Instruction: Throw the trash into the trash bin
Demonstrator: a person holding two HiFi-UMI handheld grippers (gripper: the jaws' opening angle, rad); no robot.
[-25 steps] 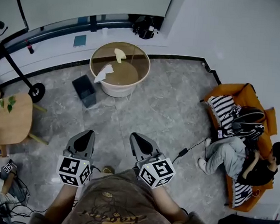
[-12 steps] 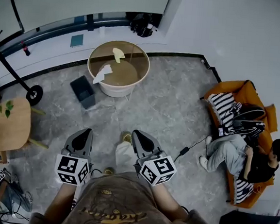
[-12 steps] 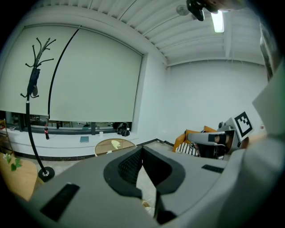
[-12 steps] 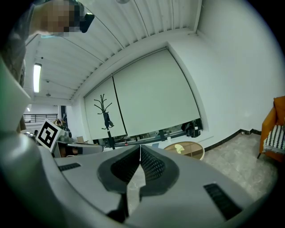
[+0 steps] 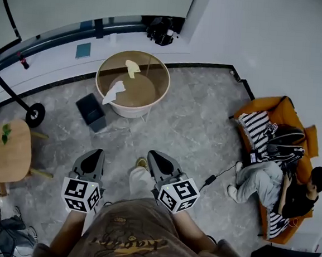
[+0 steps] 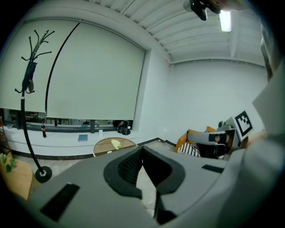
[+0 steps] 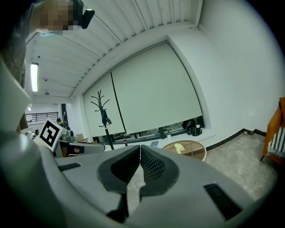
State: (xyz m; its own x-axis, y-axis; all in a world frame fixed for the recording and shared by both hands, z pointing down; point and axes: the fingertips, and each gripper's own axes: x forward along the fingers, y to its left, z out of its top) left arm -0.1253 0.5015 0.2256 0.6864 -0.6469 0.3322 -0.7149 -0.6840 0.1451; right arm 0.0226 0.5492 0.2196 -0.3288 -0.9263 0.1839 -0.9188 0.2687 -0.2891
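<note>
Floor: grey stone-look floor is spreading across the room, with a dark skirting line running along the white wall behind the round tabletop.
Round tabletop: it is standing close to that wall, below a wide pale roller blind.
Trash: a white crumpled paper is lying at the left edge of the round tabletop. A yellow scrap is lying toward its far side, apart from the white one.
Trash bin: the dark square trash bin is standing on the floor just beside the round tabletop, off its left and nearer side.
Left claw: the left claw is hanging over the floor, well to the near side of the round tabletop. Its jaws are pressing together with nothing between them.
Right claw: the right claw is hovering beside the left one, equally far from the round tabletop, jaws meeting and gripping nothing.
Aim: both claws are pointing toward the round tabletop, which is showing just past their tips in each gripper view.
Coat stand: a black coat stand is rising to the left of the round tabletop.
Orange sofa: an orange sofa is sitting well to the right of the round tabletop, with a person lounging on it.
Wooden tabletop: a small wooden tabletop is standing well to the left of the round tabletop, nearer the camera.
</note>
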